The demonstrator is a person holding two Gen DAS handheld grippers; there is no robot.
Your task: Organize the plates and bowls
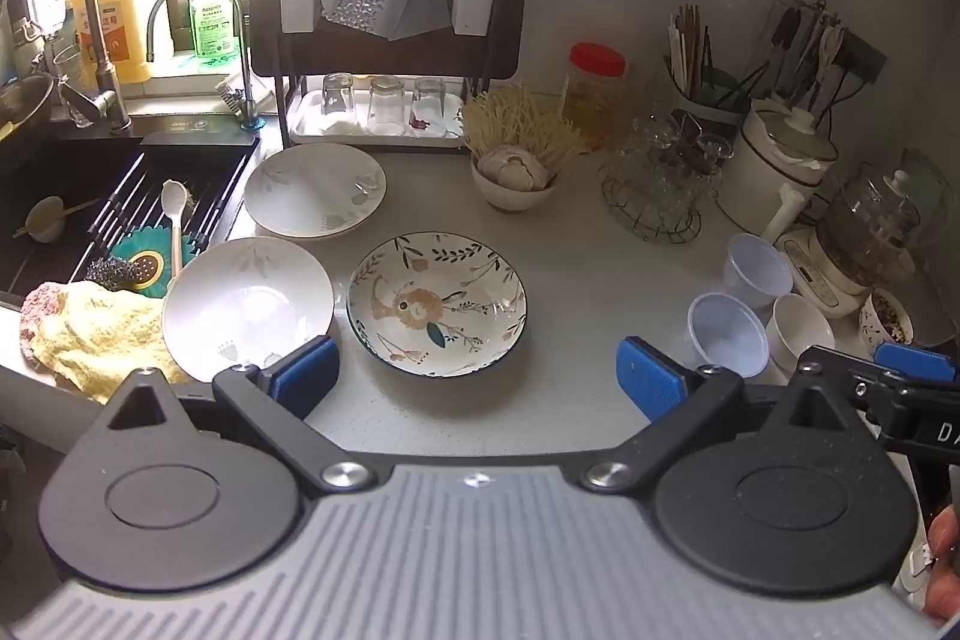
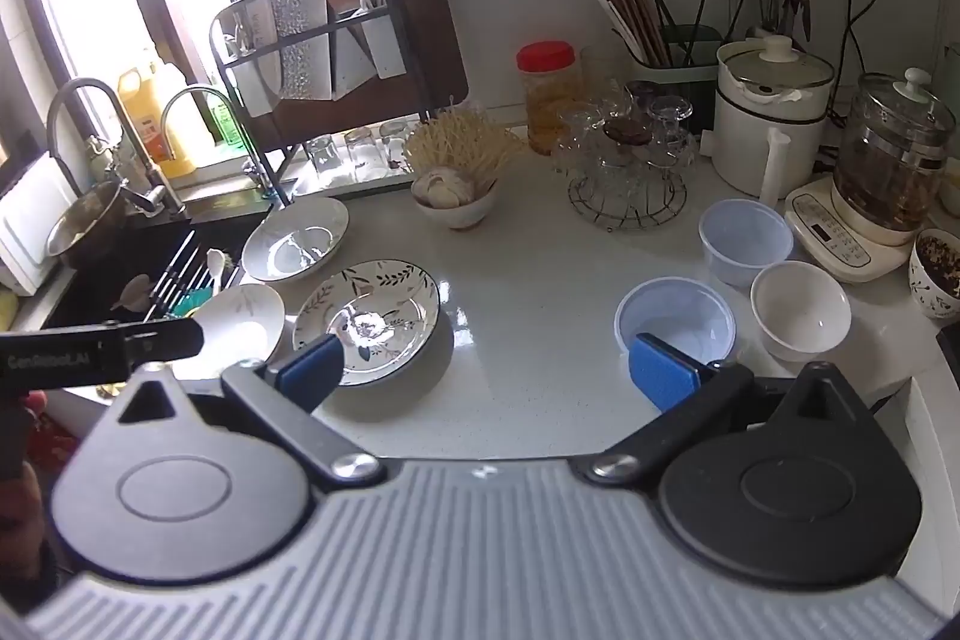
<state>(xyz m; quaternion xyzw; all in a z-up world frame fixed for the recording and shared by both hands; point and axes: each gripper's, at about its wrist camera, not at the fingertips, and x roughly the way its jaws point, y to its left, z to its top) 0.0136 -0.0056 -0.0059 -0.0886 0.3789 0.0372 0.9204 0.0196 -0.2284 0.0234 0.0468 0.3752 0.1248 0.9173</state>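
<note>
Three plates lie on the white counter by the sink: a flower-patterned plate, a white leaf-print plate behind it, and a plain white plate to its left. On the right stand two translucent plastic bowls and a white ceramic bowl. My left gripper is open above the counter just in front of the patterned plate, nothing between its blue pads. My right gripper is open too, between the patterned plate and the nearer plastic bowl.
A sink with a roll-up rack, spoon and cloths lies at the left. A dish rack with glasses stands behind. A bowl of garlic, a red-lidded jar, a wire basket of glassware, a white pot and a glass kettle crowd the back right.
</note>
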